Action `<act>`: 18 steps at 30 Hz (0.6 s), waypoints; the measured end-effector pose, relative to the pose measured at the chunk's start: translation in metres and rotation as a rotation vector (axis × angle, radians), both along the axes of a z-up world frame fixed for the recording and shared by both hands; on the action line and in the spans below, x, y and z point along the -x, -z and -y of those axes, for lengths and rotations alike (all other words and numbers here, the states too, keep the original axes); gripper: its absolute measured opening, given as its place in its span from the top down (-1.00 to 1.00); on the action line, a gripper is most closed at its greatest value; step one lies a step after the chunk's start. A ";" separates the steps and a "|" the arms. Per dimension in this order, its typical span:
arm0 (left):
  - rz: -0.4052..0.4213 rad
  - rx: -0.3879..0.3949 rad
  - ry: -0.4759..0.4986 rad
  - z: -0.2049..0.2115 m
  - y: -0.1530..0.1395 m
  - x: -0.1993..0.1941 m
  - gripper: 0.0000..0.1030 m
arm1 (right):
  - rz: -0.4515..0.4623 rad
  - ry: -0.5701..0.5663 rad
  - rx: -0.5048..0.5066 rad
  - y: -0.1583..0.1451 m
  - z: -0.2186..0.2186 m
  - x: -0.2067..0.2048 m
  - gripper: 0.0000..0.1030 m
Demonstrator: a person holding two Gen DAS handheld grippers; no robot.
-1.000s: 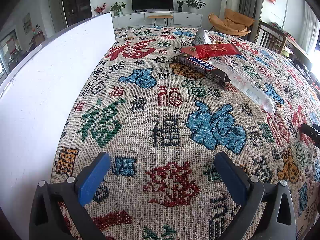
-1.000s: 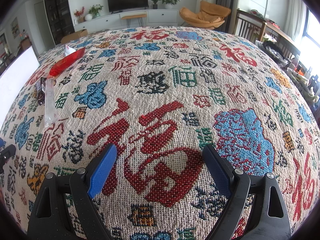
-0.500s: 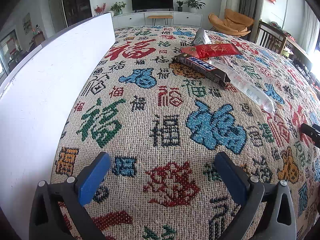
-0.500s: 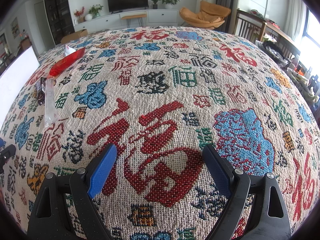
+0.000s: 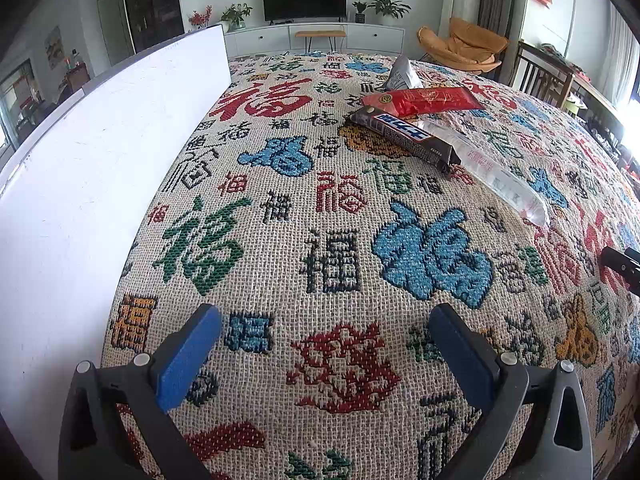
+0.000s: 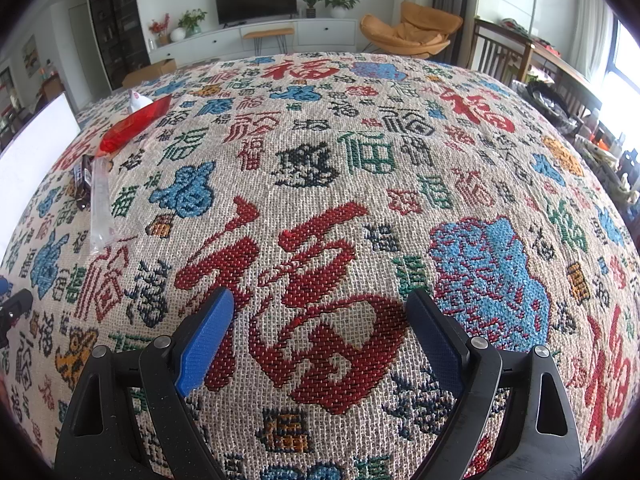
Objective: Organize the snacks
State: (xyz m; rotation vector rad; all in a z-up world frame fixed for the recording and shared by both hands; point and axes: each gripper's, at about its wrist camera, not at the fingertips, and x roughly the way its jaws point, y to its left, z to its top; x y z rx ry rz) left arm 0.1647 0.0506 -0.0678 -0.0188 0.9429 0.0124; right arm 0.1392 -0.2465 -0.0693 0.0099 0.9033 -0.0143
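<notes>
Nothing has moved since the earlier frames. Left gripper (image 5: 324,344), lower frame: jaws wide apart and empty above the woven tablecloth (image 5: 280,208). Right gripper (image 6: 320,330), lower frame: likewise wide and empty. Snacks lie clustered at upper right of the left view: brown chocolate bar (image 5: 404,136), red packet (image 5: 424,101), clear packet (image 5: 496,174), silver wrapper (image 5: 401,74). White board (image 5: 100,168) at left.

Both grippers — left gripper (image 5: 324,344), right gripper (image 6: 320,332) — wide apart
</notes>
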 end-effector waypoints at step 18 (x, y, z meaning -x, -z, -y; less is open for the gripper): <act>0.001 0.009 0.094 -0.011 0.001 -0.006 -1.00 | -0.080 -0.053 0.000 -0.004 -0.002 -0.013 -0.80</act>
